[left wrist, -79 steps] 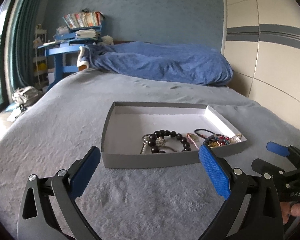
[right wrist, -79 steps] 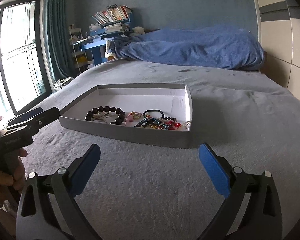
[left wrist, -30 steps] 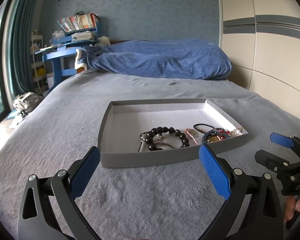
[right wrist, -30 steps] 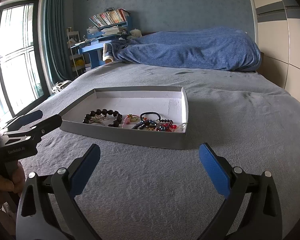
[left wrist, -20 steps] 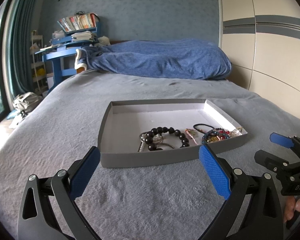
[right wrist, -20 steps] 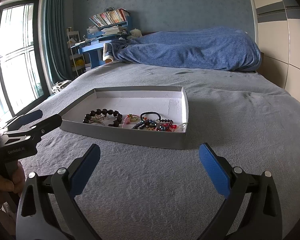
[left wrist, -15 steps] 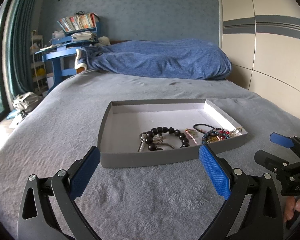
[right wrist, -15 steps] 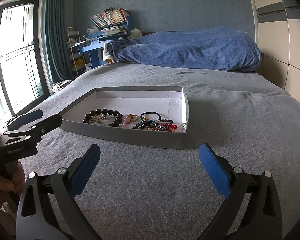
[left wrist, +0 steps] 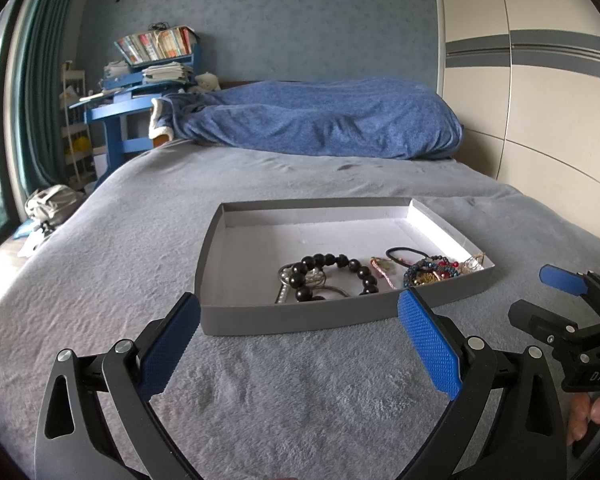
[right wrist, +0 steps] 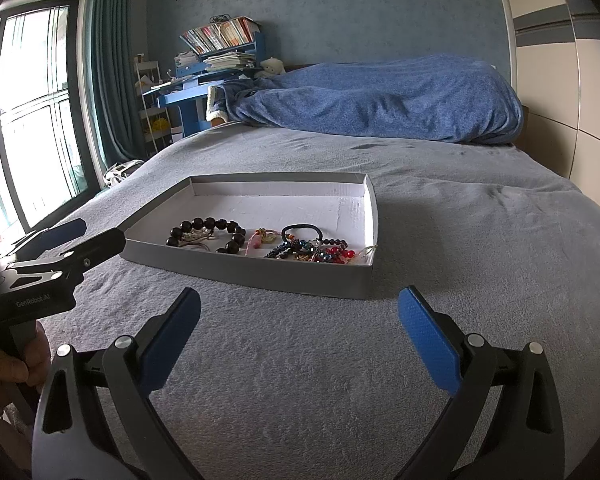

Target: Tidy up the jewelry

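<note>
Grey cardboard forms a shallow tray [left wrist: 300,314] with a white inside, lying flat on the grey blanket [left wrist: 120,248] of a bed. The jewelry sits in the tray's near half: a bracelet of large black beads [left wrist: 332,270] over some silvery chain toward the left, a small pink piece [left wrist: 380,266] in the middle, a black hair tie [left wrist: 404,254] behind it, and a tangled cluster of dark blue and red beads [left wrist: 432,272] toward the near right corner. The far half of the tray is bare. The left hand-held gripper [left wrist: 300,338] hangs just short of the tray's near wall, its blue-padded fingers [left wrist: 168,348] spread wide and grasping nothing. The right hand-held gripper [right wrist: 300,334] is likewise released, fingers wide apart and empty, poised over the blanket before the tray's near right corner. In the left wrist view the right hand-held gripper appears at the right edge with a person's fingertips [left wrist: 592,418] on its handle; in the right wrist view the left one appears at the left edge, held by a hand [right wrist: 8,368]. A rumpled blue duvet [right wrist: 380,98] lies across the head of the bed. Beyond it stand a blue desk [right wrist: 188,100] stacked with books [right wrist: 220,36], a teal curtain [right wrist: 108,60] and a window [right wrist: 32,120]; a pale wardrobe [left wrist: 540,100] lines the right wall.
</note>
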`<action>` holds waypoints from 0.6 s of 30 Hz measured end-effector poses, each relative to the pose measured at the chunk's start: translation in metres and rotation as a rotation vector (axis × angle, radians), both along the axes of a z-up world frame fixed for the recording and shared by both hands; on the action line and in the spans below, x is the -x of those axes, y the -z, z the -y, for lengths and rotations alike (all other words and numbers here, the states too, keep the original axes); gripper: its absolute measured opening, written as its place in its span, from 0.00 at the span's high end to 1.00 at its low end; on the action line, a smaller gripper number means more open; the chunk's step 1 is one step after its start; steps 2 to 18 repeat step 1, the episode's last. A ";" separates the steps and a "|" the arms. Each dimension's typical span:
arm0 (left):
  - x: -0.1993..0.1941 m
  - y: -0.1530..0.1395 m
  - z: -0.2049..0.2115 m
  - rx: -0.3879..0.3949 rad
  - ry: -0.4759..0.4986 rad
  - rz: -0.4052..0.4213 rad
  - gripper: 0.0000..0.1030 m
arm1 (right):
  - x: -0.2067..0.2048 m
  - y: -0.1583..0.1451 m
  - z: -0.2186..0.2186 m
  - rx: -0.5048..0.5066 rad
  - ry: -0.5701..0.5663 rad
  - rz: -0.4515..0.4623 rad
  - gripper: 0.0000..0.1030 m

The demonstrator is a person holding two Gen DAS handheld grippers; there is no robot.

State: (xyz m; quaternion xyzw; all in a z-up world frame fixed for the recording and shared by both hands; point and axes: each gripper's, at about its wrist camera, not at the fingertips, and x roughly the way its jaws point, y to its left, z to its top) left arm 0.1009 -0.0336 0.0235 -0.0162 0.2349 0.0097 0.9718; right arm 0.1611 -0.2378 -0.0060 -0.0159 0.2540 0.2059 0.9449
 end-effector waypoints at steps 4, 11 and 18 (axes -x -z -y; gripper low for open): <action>0.000 0.000 0.000 0.000 0.000 0.000 0.05 | 0.000 0.000 0.000 0.000 0.000 0.000 0.05; 0.000 0.000 0.000 0.000 0.000 0.000 0.05 | 0.000 0.000 0.000 0.000 0.000 0.000 0.05; 0.000 0.000 0.000 0.000 0.000 0.000 0.05 | 0.000 0.000 0.000 0.000 0.000 0.000 0.05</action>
